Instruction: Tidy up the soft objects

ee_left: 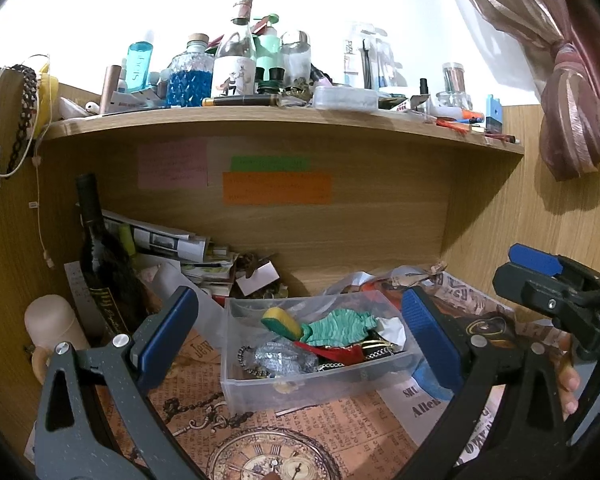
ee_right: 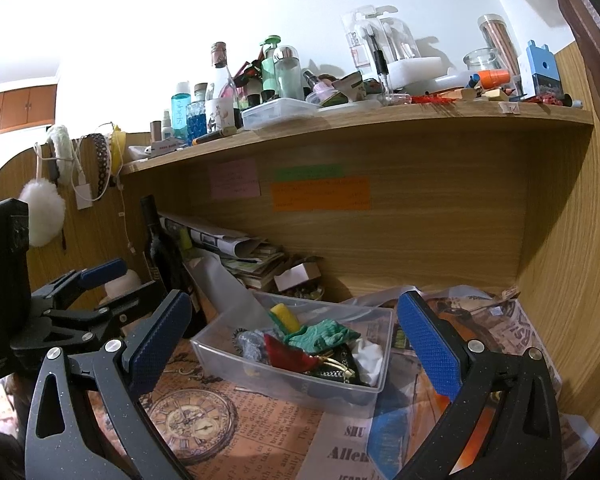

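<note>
A clear plastic bin (ee_left: 236,360) (ee_right: 216,354) sits on the desk under a shelf. It holds soft things: a yellow-green sponge (ee_left: 282,322) (ee_right: 285,317), a green cloth (ee_left: 340,328) (ee_right: 320,336), a red piece (ee_left: 332,354) (ee_right: 286,354), a silver sequin piece (ee_left: 280,360) and a white cloth (ee_right: 370,358). My left gripper (ee_left: 300,340) is open and empty, its jaws standing either side of the bin. My right gripper (ee_right: 296,348) is open and empty before the bin; it also shows at the right of the left wrist view (ee_left: 540,276).
A blue sponge (ee_left: 430,384) (ee_right: 390,432) lies right of the bin on printed paper (ee_left: 300,432). A dark wine bottle (ee_left: 100,264) (ee_right: 160,248), a beige mug (ee_left: 48,328) and stacked papers (ee_left: 168,240) stand at back left. The shelf (ee_left: 260,120) above is crowded with bottles.
</note>
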A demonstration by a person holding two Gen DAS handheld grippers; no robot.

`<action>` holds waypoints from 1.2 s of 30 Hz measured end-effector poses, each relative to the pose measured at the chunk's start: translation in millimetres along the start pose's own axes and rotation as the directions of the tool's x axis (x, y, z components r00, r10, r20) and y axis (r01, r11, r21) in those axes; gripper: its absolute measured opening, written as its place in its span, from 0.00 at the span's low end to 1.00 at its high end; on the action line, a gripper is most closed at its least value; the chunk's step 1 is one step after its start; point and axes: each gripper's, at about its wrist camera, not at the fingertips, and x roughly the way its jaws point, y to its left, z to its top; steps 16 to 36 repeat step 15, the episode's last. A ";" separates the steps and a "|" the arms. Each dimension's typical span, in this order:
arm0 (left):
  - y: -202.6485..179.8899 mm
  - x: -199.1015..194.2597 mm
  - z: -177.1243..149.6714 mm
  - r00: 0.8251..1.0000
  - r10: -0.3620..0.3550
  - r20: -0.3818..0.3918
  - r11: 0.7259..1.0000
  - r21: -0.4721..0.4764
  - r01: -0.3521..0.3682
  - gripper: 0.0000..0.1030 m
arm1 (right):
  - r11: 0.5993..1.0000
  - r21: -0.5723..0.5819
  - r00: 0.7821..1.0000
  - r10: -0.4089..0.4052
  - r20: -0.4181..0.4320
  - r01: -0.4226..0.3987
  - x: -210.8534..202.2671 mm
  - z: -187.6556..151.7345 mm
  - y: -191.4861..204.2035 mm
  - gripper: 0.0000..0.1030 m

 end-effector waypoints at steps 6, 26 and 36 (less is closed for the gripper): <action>1.9 3.2 -0.3 1.000 -0.022 0.002 1.000 -0.008 0.022 1.00 | 1.000 0.005 1.000 -0.002 -0.008 0.002 3.0 -2.4 -0.2 1.00; 3.1 7.0 -3.0 1.000 -0.016 -0.008 1.000 -0.016 0.016 1.00 | 1.000 0.010 1.000 0.003 -0.015 -0.003 6.0 -4.3 -2.2 1.00; 3.1 7.0 -3.0 1.000 -0.016 -0.008 1.000 -0.016 0.016 1.00 | 1.000 0.010 1.000 0.003 -0.015 -0.003 6.0 -4.3 -2.2 1.00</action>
